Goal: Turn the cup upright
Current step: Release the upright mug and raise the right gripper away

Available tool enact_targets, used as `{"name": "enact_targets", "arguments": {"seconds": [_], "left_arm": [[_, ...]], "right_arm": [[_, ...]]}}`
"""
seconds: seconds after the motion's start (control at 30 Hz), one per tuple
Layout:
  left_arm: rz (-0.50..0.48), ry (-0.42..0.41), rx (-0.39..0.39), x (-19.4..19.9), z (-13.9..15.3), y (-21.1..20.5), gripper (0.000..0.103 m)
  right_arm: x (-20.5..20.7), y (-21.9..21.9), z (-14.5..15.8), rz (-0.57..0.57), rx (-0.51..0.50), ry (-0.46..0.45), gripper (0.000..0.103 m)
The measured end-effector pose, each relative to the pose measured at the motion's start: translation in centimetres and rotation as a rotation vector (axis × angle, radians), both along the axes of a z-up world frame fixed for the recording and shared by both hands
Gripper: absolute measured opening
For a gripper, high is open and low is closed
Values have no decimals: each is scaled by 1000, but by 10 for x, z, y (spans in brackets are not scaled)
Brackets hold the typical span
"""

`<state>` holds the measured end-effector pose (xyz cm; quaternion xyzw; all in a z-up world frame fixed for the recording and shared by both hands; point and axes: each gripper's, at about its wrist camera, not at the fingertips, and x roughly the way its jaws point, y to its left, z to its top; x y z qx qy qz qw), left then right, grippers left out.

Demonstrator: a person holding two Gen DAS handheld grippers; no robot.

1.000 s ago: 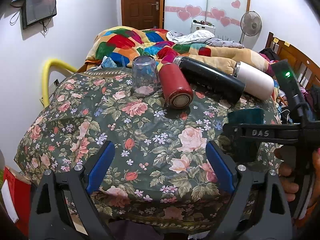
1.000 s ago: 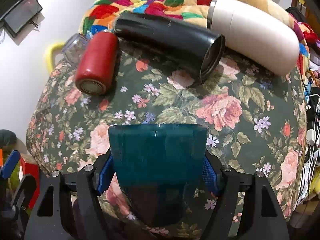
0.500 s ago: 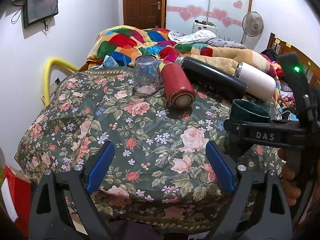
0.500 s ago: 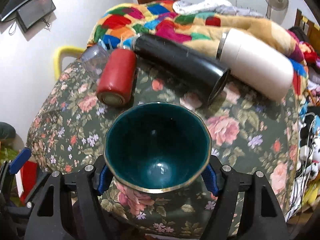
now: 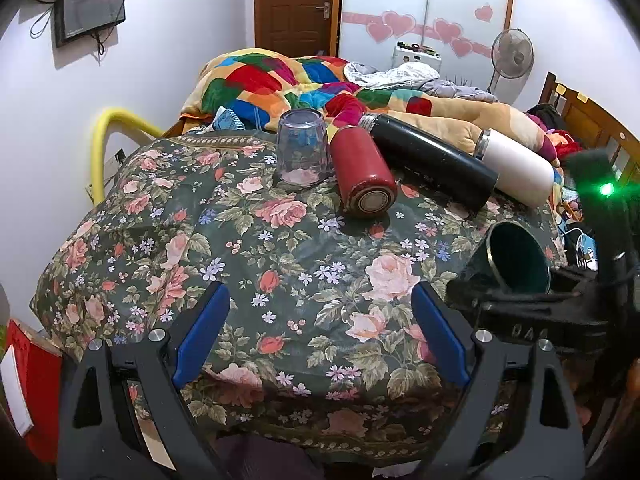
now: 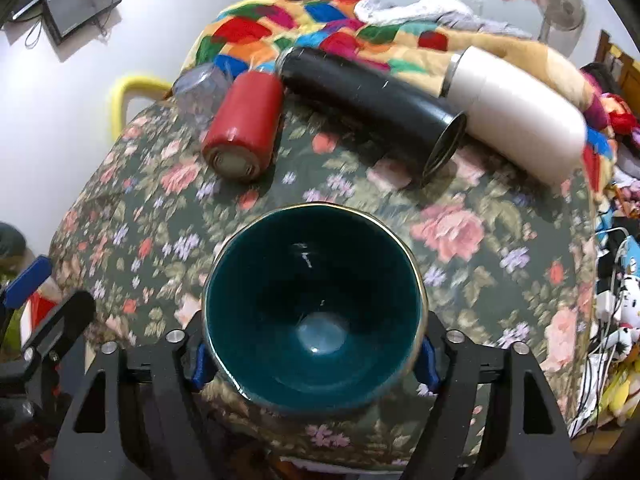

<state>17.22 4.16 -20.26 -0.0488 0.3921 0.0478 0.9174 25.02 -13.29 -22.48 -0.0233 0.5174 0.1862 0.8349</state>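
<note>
Teal cup, empty, in right tool

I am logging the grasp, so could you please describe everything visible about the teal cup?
The teal cup is a glossy, ceramic-looking cup with a thin gold rim and a dark teal inside that looks empty. The right gripper clamps it between blue pads at its sides. It is tilted, mouth facing up and leftward in the left wrist view, above the floral tablecloth, apparently touching nothing else.

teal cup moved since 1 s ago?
Yes. In the left wrist view the teal cup, held by the right gripper, has dropped lower against the white flask and rotated: its mouth, hidden a second ago, now shows, tilted.
</note>
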Motion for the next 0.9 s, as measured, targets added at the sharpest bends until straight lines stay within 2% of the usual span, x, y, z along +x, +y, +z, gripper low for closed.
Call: {"name": "enact_targets", "arguments": {"seconds": [0.1,0.27,0.47,0.6,0.73,0.9], "left_arm": [[2,-7,-1,-5,5,-1,92],[4,-23,-10,-14,15,-5,92],[-8,-88,-19,-32,45,-16,92],[-26,-179,-12,-52,78,-27,92],[-50,-287,-8,-76,115,-38,92],[-71,-451,14,-114,161,-52,93]], "right_arm": [[-4,2,-8,18,-1,45,78],[-18,-5,-9,30,-11,62,78],[-43,-28,24,22,31,-1,78],[-67,-46,69,5,62,-130,78],[-103,-63,128,-16,107,-320,78],[-147,-76,186,-47,157,-548,79]]}}
